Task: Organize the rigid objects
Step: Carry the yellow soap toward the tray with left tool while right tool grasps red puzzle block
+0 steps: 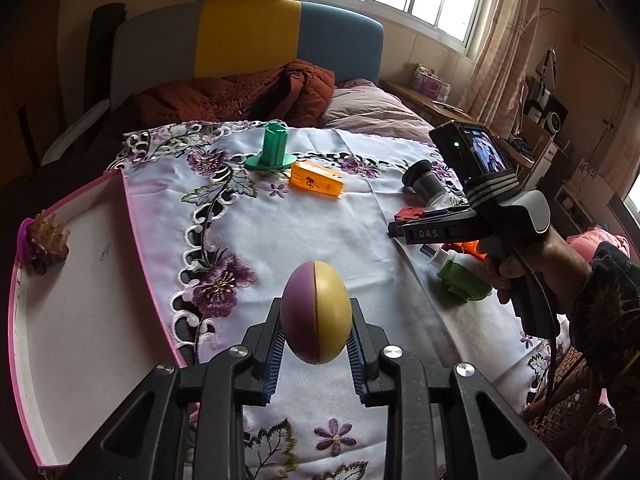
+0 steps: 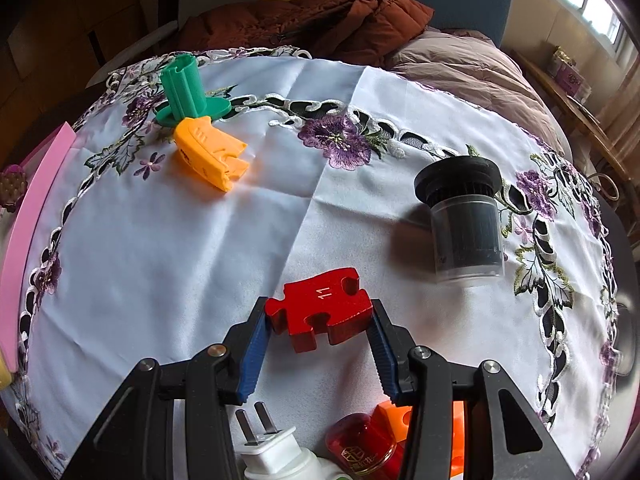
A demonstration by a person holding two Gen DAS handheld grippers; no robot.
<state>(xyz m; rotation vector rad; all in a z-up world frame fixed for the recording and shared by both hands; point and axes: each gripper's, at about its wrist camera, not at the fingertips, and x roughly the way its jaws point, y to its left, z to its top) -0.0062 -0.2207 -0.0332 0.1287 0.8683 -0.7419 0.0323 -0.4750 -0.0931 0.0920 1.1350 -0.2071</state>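
Observation:
My left gripper point(image 1: 316, 318) is shut on a purple-and-yellow egg point(image 1: 316, 312), held above the embroidered white cloth point(image 1: 340, 232). To its left lies a pink-rimmed white tray point(image 1: 88, 304) with a brownish spiky piece point(image 1: 46, 240) on its far rim. My right gripper point(image 2: 318, 314) is shut on a red puzzle piece point(image 2: 320, 308) marked 11, held over the cloth point(image 2: 180, 260). That gripper point(image 1: 396, 230) also shows at the right of the left wrist view, held by a hand.
A green flanged spool point(image 1: 273, 148) and an orange plastic block point(image 1: 317, 180) sit at the cloth's far side. A black-capped clear jar point(image 2: 466, 220) lies on the right. A white plug point(image 2: 272, 448), a red jar point(image 2: 362, 444) and an orange piece point(image 2: 396, 416) lie below the right gripper.

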